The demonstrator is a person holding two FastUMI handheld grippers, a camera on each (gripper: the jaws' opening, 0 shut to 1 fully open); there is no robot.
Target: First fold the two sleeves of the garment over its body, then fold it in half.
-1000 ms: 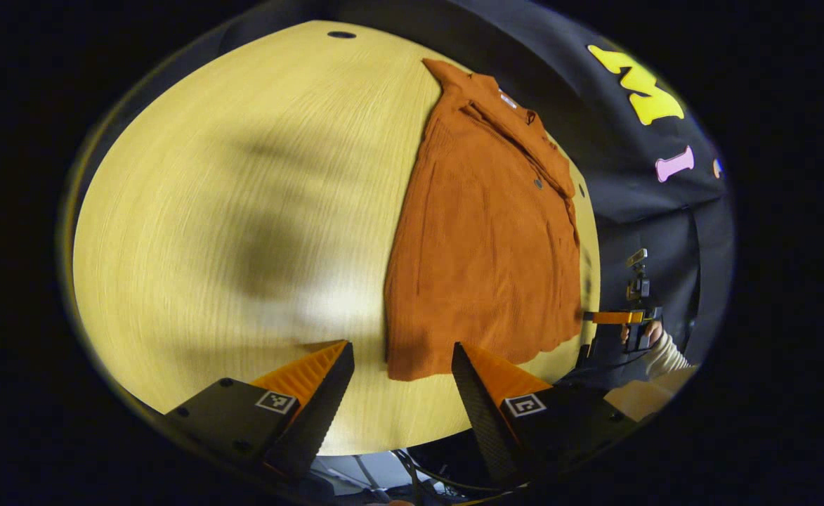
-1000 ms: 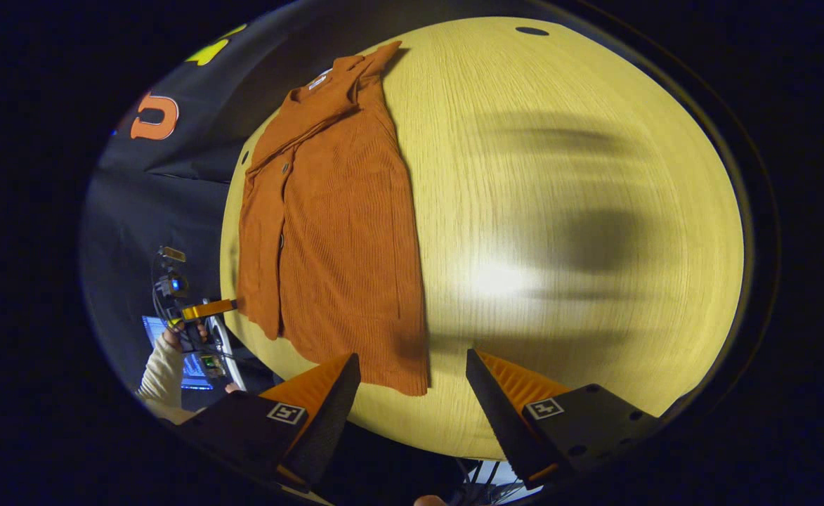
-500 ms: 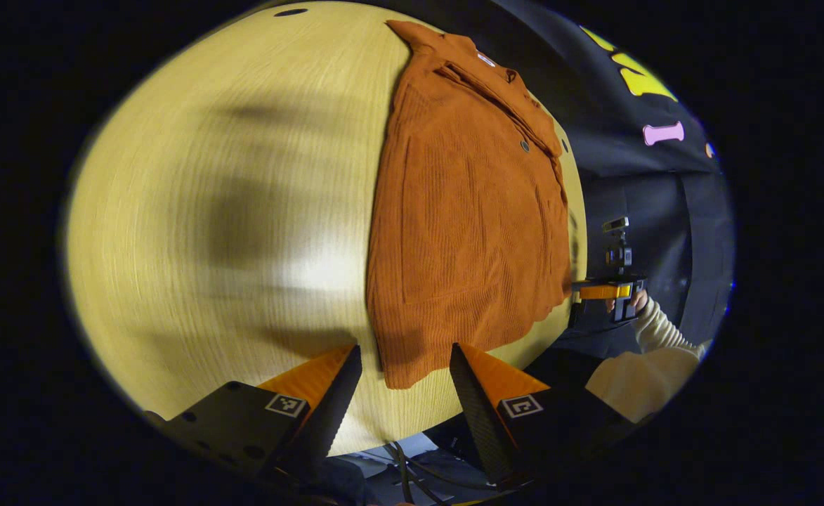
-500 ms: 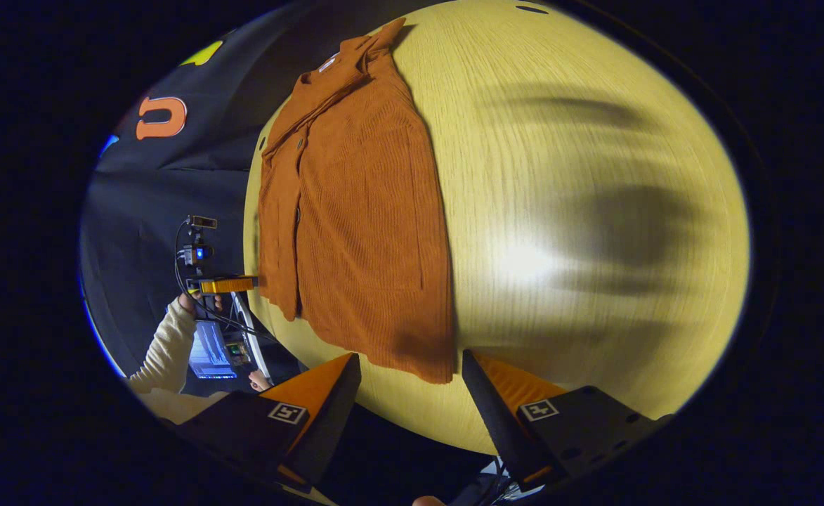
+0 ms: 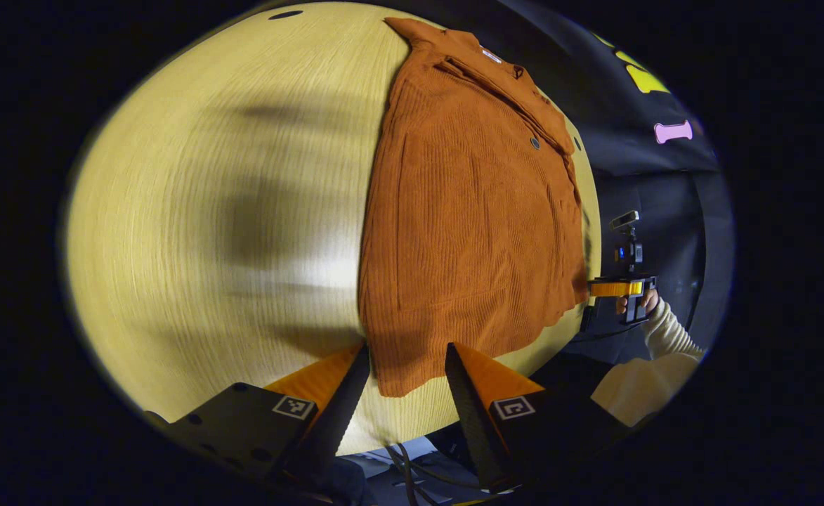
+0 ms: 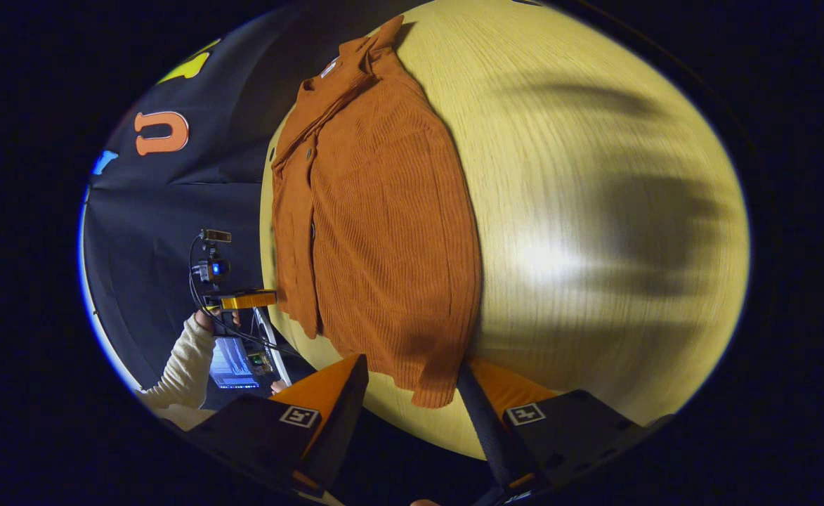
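Since the earlier frames both grippers have closed in on the near hem corners of the garment, and each corner, which lay ahead of the fingertips a second ago, now sits in the gap between the fingers.

The table (image 5: 194, 211), a pale wood-grain top, spreads from 9 o'clock to the centre of the left gripper view and from the centre to 3 o'clock of the right gripper view (image 6: 594, 211), with soft blurred shadows across it.

The garment (image 5: 468, 211), a rust-orange ribbed shirt with a collar and buttons, lies flat along the table's edge with its sleeves already folded over the body. It runs from the collar at 12 o'clock down to the hem at 6 o'clock in both views (image 6: 383, 232).

The left gripper (image 5: 403, 383) at 6 o'clock stands partly open, its fingers either side of a hem corner; whether they touch the cloth I cannot tell. The right gripper (image 6: 412, 397) is likewise partly open around the other hem corner, the cloth close against one finger.

A cream sleeve (image 6: 180, 365) shows at 8 o'clock in the right gripper view.
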